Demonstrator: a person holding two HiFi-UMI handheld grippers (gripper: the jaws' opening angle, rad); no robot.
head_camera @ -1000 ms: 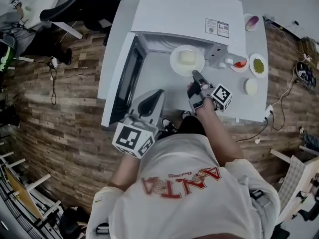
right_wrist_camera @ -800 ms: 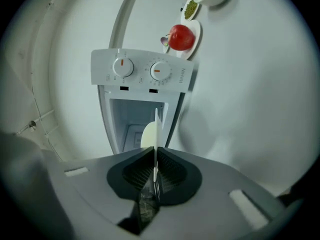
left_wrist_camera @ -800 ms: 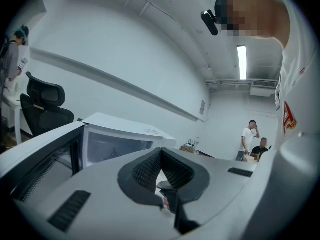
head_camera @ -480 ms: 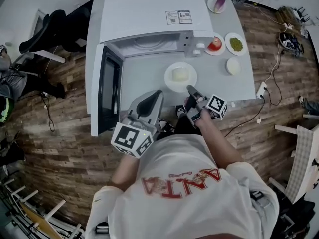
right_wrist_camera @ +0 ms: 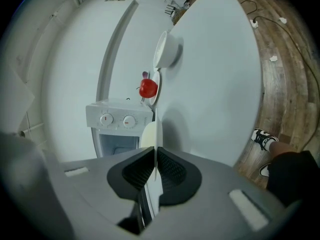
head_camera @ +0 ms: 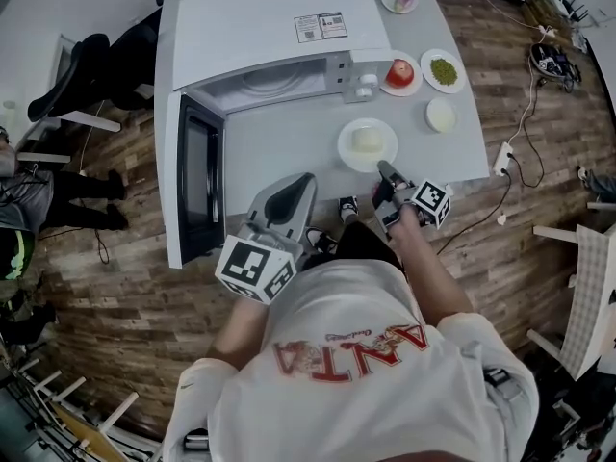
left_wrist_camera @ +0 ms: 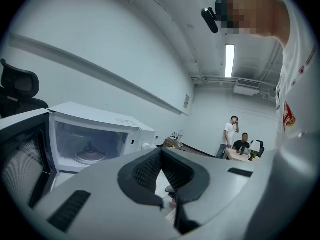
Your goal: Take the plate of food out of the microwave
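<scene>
The plate of food (head_camera: 368, 145) is out of the microwave (head_camera: 260, 27), over the grey table (head_camera: 279, 147) beside the open door (head_camera: 195, 186); whether it rests on the surface or hangs just above it is hard to tell from overhead. The right gripper (head_camera: 384, 169) is nearly closed, pinching the plate's near rim; the left gripper (head_camera: 294, 189) is closed on nothing, near the body. Best to keep the plate level; loosen the pinch only once it sits flat, clear of the small bowl (head_camera: 441, 115).
</scene>
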